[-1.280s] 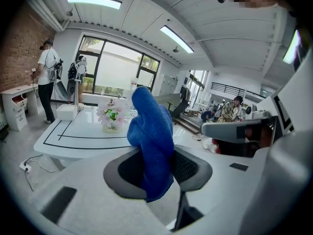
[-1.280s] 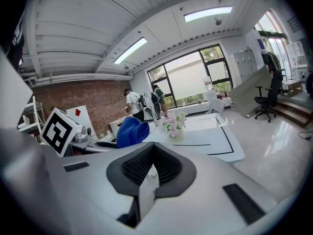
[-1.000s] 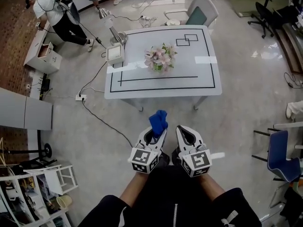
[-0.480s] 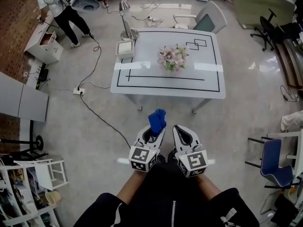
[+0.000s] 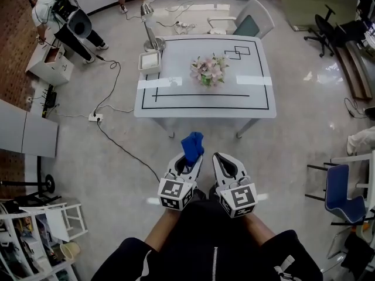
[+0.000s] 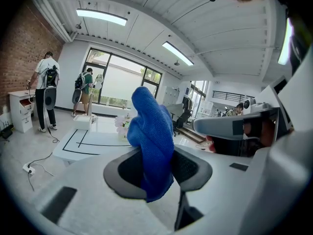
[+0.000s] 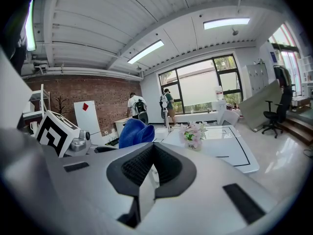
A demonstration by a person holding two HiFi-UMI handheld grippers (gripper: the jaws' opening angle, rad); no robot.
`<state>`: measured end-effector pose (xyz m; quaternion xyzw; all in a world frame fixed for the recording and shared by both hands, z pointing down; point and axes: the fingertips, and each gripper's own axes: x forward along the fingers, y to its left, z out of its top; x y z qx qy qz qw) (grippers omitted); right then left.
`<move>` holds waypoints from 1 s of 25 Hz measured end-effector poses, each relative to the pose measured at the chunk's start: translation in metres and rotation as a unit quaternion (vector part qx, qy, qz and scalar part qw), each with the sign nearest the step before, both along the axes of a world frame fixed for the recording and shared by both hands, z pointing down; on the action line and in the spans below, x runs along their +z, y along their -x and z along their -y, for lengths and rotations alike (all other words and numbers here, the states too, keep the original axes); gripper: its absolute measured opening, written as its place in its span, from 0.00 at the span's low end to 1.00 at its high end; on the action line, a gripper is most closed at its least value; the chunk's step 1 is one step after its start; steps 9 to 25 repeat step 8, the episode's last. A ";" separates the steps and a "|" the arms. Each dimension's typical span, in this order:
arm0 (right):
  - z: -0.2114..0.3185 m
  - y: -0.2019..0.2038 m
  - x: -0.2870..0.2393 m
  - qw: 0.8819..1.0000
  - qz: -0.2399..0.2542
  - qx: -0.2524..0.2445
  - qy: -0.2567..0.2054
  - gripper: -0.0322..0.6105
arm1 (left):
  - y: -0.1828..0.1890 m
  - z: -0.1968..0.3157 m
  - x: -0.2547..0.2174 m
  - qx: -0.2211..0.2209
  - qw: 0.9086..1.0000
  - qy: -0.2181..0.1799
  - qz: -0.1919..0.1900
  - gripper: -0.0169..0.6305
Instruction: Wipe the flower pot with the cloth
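A flower pot (image 5: 207,74) with pink and white flowers stands mid-table on the white table (image 5: 258,107), well ahead of me; it also shows in the right gripper view as the flower pot (image 7: 194,135). My left gripper (image 5: 188,160) is shut on a blue cloth (image 5: 193,146), which sticks up from its jaws as the blue cloth (image 6: 151,137) in the left gripper view. My right gripper (image 5: 221,163) is beside it, shut with nothing held. Both hover over the floor, short of the table's near edge.
A desk lamp (image 5: 149,25) and a small white tray (image 5: 150,61) sit at the table's far left corner. A chair (image 5: 249,21) stands behind the table, a blue chair (image 5: 340,191) at my right. A cable (image 5: 120,148) runs across the floor. People (image 5: 64,16) stand at far left.
The view has shifted slightly; the table sits a little closer and more centred. Both grippers stay side by side, the cloth still held in the left one.
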<state>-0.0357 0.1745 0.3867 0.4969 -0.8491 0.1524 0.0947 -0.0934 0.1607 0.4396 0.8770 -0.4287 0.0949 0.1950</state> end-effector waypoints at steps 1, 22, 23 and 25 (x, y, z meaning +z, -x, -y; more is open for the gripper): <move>-0.001 -0.001 0.000 1.000 0.000 0.001 0.000 0.06 | -0.001 -0.001 0.001 0.002 1.000 0.001 0.000 0.24; -0.003 -0.009 0.000 1.000 0.003 0.007 0.000 0.06 | -0.008 -0.002 0.006 0.006 1.000 0.006 0.002 0.24; -0.003 -0.009 0.000 1.000 0.003 0.007 0.000 0.06 | -0.008 -0.002 0.006 0.006 1.000 0.006 0.002 0.24; -0.003 -0.009 0.000 1.000 0.003 0.007 0.000 0.06 | -0.008 -0.002 0.006 0.006 1.000 0.006 0.002 0.24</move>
